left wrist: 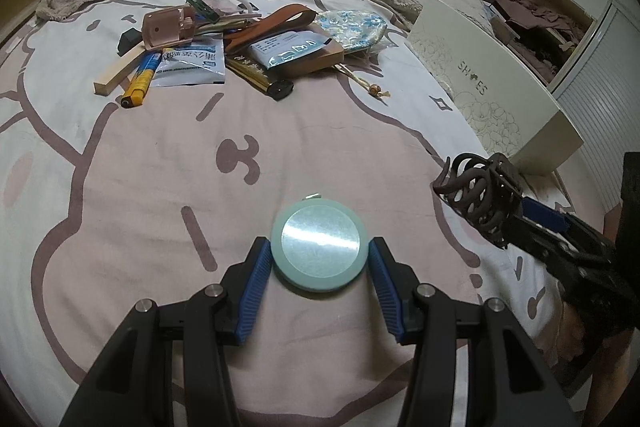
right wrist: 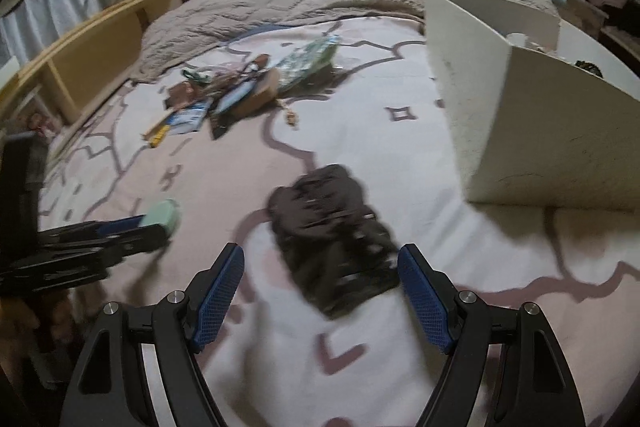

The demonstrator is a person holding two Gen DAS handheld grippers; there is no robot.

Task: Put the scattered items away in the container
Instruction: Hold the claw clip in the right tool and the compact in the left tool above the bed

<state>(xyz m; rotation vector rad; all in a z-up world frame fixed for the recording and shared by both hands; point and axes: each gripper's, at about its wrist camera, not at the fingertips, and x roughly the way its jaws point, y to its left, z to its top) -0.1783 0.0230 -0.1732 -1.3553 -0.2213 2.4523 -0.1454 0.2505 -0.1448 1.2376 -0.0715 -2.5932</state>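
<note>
Left wrist view: we are holding the left gripper (left wrist: 318, 259) clenched on a round mint-green compact mirror (left wrist: 319, 245), its blue pads pressing the rim on both sides while the disc is hanging just above the pink cartoon bedsheet (left wrist: 120, 187). At the right edge, the right gripper (left wrist: 486, 201) is grasping a dark brown claw hair clip (left wrist: 476, 193), with the white shoebox (left wrist: 492, 83) marked SHOES lying just beyond it on the far right. In the right wrist view the clip (right wrist: 334, 239) is blurring between widely spread pads; it is touching the right pad, but contact on the left pad is not showing there, so we are relying on the other view for the grip. The box (right wrist: 520, 131) is standing near, on the right, open at the top.

We are judging the mirror as light, rigid, slick at the rim and breakable at its glass face, so we are favouring the edge hold across the widest span, as shown. The clip is looking light and stiff, with open curved teeth likely to snag; we are favouring a hold across its body.

The remaining clutter (left wrist: 224, 47) is lying in a heap at the far left-centre of the bed, well apart from the box: a packet, a yellow lighter, a wooden strip, a strap and a floral pouch
</note>
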